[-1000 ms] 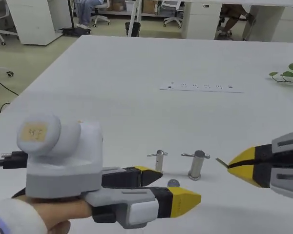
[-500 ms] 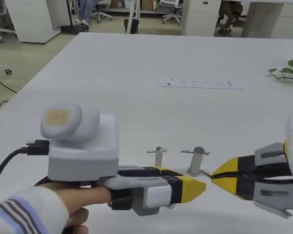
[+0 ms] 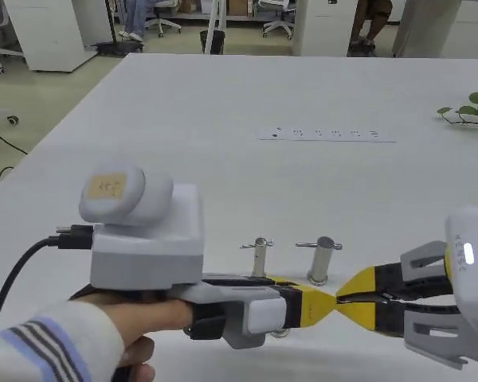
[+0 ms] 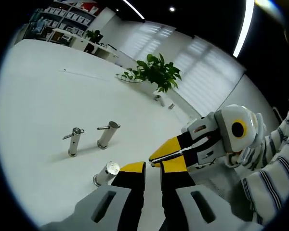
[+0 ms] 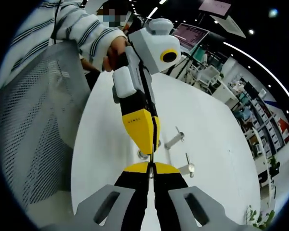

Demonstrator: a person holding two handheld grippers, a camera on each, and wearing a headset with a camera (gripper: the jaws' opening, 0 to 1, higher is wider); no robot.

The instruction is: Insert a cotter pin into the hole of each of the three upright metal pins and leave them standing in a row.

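Two upright metal pins (image 3: 260, 256) (image 3: 323, 267) stand side by side on the white table, each with a cotter pin through its top. A third pin (image 4: 106, 173), with nothing through it, sits just left of my left gripper's jaws, closest to me; whether it stands or leans I cannot tell. My left gripper (image 3: 328, 303) and right gripper (image 3: 340, 299) meet tip to tip in front of the row. A thin cotter pin (image 5: 151, 161) runs between the two sets of tips, and both grippers look shut on it.
A white power strip (image 3: 327, 135) lies farther back on the table (image 3: 183, 143). A green plant (image 3: 470, 111) sits at the far right edge. Office chairs and cabinets stand beyond the table.
My left gripper has shut its jaws and moved right. The right gripper has come left with the cotter pin until the tips met in front of the pins.
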